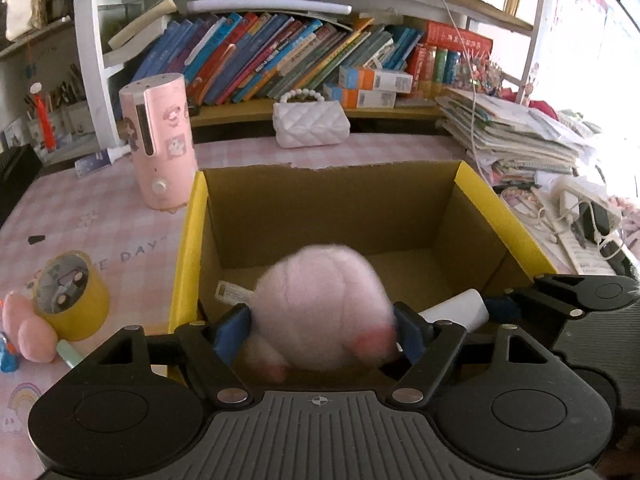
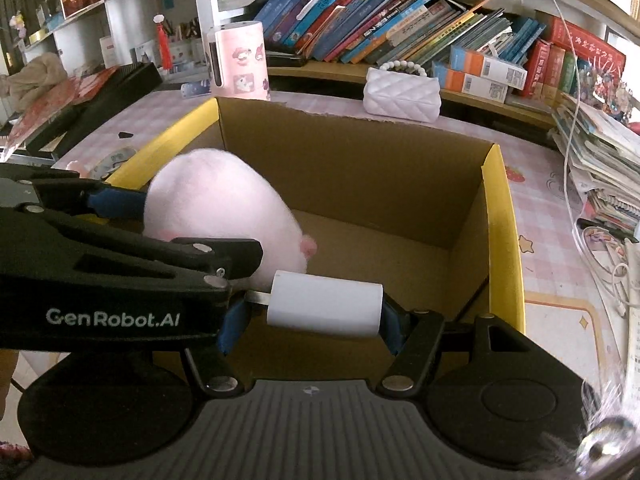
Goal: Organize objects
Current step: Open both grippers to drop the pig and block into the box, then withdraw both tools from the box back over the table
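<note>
Left claw (image 1: 322,334): spread, pink plush (image 1: 320,308) between its pads, low centre, over the box (image 1: 320,208).
Right claw (image 2: 310,320): pinching a white roll (image 2: 325,306), lower centre.

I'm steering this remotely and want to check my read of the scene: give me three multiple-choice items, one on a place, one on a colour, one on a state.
1. Where is the pink plush toy?
A. On the bookshelf
B. Over the open cardboard box, between the left gripper's fingers
C. On the table beside the tape roll

2. What colour is the box's outer side?
A. Yellow
B. Green
C. Red

3. What is the right gripper doing?
A. Hanging open with nothing in it
B. Holding a book
C. Holding a white cylinder crosswise

Answers: 1 B, the plush sits between the blue pads above the box floor. 2 A, both side walls show yellow outside. 3 C, the cylinder spans the gap between its pads.
</note>
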Motion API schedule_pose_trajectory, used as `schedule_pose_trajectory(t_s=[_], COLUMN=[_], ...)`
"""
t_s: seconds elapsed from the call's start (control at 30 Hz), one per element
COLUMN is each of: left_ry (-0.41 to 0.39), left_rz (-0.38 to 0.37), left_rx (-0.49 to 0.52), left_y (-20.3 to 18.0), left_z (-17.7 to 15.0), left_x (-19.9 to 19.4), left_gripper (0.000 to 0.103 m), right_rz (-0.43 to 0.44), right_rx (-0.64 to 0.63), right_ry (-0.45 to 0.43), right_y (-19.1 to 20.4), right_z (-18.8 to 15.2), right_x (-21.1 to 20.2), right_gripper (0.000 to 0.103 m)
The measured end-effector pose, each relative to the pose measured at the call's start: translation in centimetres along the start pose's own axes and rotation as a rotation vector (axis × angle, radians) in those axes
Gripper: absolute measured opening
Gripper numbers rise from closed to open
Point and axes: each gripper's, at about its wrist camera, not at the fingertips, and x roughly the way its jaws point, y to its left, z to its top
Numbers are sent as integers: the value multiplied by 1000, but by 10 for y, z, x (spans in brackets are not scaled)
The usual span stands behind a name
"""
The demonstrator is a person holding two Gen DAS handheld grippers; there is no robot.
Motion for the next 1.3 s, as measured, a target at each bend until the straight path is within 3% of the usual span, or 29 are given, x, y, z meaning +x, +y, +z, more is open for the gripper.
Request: schedule_pose_trajectory(t_s=[0.17, 0.33, 0.53, 1.0, 1.3], left_ry=[-95, -237, -363, -351, -224], left_rz=[-15, -6, 16, -10, 18], left_rx=[-29, -33, -52, -82, -78], left_y=[3, 7, 20, 65, 97], left_z=[-4, -8, -21, -63, -106], left_x=[-20, -52, -84, -127, -148], left_gripper=[92, 98, 100, 101, 101], right_rz=[-22, -70, -138, -373, -421], right_rx=[9, 16, 61, 184, 313], right_ry=[-43, -147, -254, -362, -241], right_y=[4, 14, 26, 72, 118], right_z=[-4, -3, -8, -36, -71], right_x=[-6, -26, -52, -100, -105], right_gripper=[68, 79, 81, 86, 91])
